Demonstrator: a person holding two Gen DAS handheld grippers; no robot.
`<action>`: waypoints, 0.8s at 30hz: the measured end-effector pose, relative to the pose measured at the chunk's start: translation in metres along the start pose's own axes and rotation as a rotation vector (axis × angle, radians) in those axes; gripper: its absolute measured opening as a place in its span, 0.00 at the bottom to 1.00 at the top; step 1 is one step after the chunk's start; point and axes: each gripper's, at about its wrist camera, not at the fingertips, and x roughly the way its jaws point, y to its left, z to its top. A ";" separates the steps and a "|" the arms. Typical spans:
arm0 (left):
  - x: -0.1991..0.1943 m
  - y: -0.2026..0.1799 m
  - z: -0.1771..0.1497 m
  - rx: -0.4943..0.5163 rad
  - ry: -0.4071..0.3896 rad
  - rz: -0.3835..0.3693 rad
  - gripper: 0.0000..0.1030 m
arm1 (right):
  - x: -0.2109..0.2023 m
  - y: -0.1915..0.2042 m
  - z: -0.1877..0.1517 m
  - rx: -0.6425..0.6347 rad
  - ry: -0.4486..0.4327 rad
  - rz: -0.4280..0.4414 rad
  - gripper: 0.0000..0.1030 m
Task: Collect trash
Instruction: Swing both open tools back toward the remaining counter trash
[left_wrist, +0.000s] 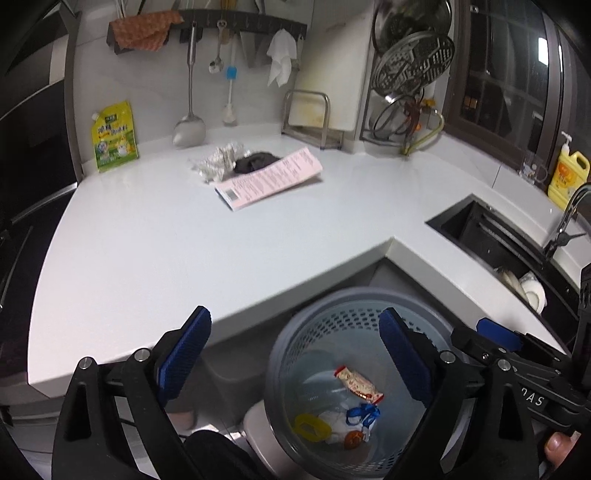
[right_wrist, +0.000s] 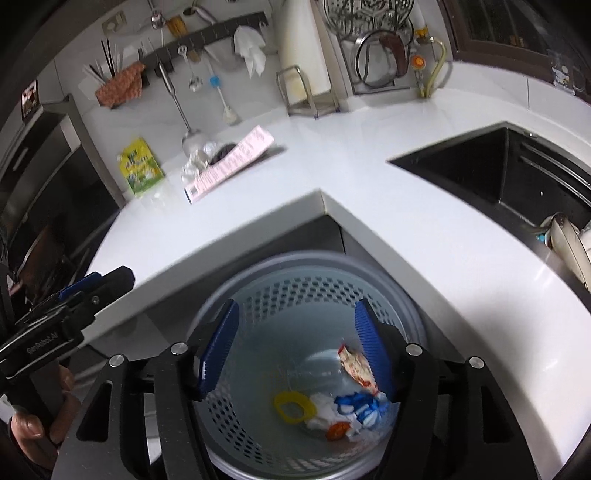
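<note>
Drop-off step looks done: both claws hang over the grey perforated plastic waste basket, wide open, nothing held. Right claw sits directly above the bin; left claw straddles the white table edge and the rim. Inside: red-white snack wrapper, yellow plastic ring, blue-white scraps. Remaining trash well apart on the table: pink printed paper slip, crumpled foil, a dark wad, possibly cloth. Next: reach back, pinch the slip.

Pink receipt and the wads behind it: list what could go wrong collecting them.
1. The pink receipt lies flat on the counter, so the left tongs may slide over it.
2. The crumpled foil and dark wad touch; gripping one may drag the other.
</note>
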 end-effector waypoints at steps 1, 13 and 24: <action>-0.001 0.002 0.003 -0.004 -0.008 -0.006 0.88 | -0.001 0.002 0.003 -0.005 -0.005 -0.009 0.61; 0.012 0.051 0.042 -0.045 -0.069 0.045 0.88 | 0.030 0.026 0.045 -0.043 -0.005 0.004 0.61; 0.044 0.117 0.083 -0.098 -0.077 0.133 0.88 | 0.097 0.080 0.095 -0.138 0.041 -0.001 0.61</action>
